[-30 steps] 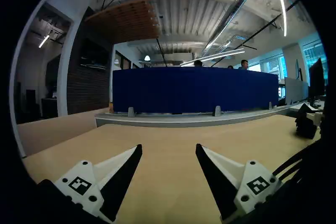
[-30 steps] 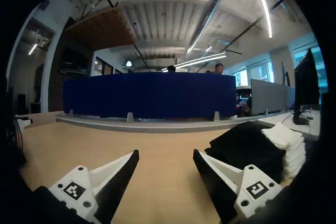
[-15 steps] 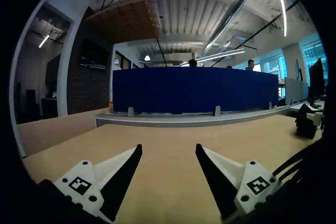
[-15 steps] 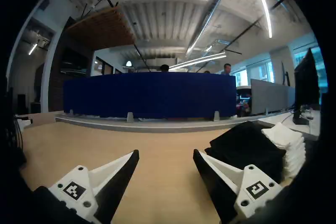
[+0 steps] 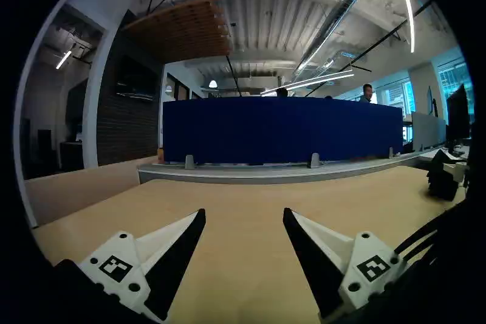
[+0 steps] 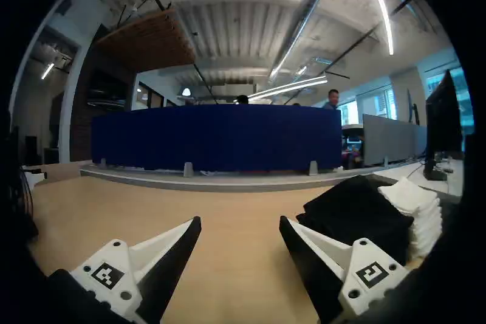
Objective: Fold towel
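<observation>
Left gripper (image 5: 243, 211): jaws spread wide, holding nothing, over the bare table (image 5: 255, 193); right gripper (image 6: 240, 219): likewise spread and empty; we note a black towel stack (image 6: 358, 214) ahead and to its right, just beyond its right finger; a white towel stack (image 6: 420, 210) touching it, farther right; both sit directly on the table, uncontained; we judge the right gripper nearer.

Pale wooden table (image 6: 243, 214)
Folded black towels (image 6: 358, 214) lie stacked at lower right, a white towels (image 6: 422, 211) stack just beside them
</observation>
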`<state>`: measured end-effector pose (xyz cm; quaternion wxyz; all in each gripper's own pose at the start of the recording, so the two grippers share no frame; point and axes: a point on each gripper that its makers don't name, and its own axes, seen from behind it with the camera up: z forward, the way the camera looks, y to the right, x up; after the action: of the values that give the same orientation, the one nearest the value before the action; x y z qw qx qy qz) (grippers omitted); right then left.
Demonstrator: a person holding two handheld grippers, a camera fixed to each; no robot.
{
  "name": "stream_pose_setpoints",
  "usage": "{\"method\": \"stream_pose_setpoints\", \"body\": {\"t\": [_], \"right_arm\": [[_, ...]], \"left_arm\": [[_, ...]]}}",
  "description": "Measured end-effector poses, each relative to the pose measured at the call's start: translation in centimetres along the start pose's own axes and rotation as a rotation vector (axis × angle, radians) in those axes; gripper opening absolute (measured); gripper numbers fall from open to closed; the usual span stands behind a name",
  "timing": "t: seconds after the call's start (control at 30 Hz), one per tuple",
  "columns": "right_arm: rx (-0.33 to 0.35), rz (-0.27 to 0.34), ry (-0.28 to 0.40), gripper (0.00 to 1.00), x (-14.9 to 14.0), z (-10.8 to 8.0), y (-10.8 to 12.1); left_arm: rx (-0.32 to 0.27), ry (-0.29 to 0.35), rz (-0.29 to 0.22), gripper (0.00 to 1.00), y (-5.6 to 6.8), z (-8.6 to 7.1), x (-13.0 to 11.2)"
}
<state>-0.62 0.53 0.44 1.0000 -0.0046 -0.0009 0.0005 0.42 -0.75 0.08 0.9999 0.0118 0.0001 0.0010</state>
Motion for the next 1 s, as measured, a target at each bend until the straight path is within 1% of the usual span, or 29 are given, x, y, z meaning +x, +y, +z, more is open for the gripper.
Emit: {"method": "stream_pose_setpoints", "body": {"t": [1.0], "right_arm": [[0.000,0.000,0.000,1.00,-0.18,-0.13,-0.02]], "left_arm": [[0.000,-0.001,-0.002,0.94,-0.11,0.16,0.03]]}}
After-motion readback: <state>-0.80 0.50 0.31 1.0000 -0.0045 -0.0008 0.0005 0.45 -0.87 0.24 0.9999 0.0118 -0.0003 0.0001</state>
